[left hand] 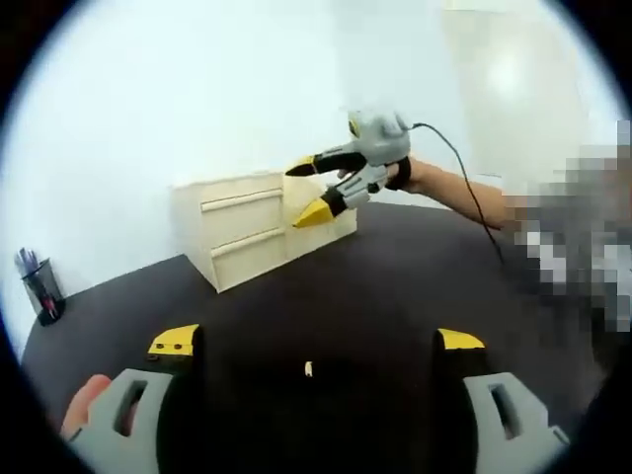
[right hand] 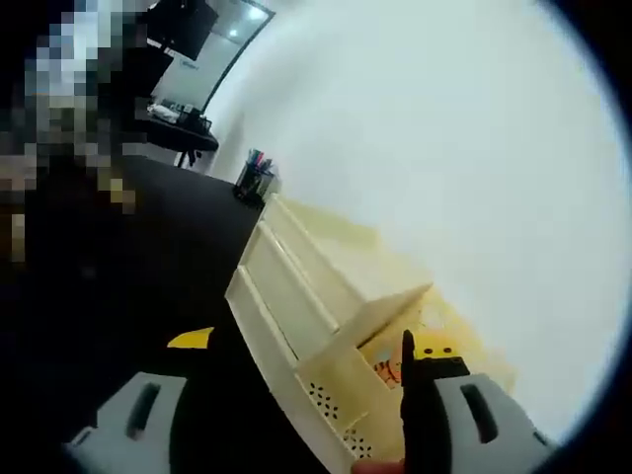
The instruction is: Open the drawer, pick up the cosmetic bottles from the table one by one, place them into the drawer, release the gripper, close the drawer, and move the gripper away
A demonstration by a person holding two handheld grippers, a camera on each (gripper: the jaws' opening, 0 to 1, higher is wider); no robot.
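One black table bears a drawer unit against white wall.

Left gripper open — right gripper open, raised.

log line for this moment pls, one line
stage: at drawer | right gripper: open, at open drawer of the drawer unit | left gripper: open, empty, over the table | pen cup: far table edge
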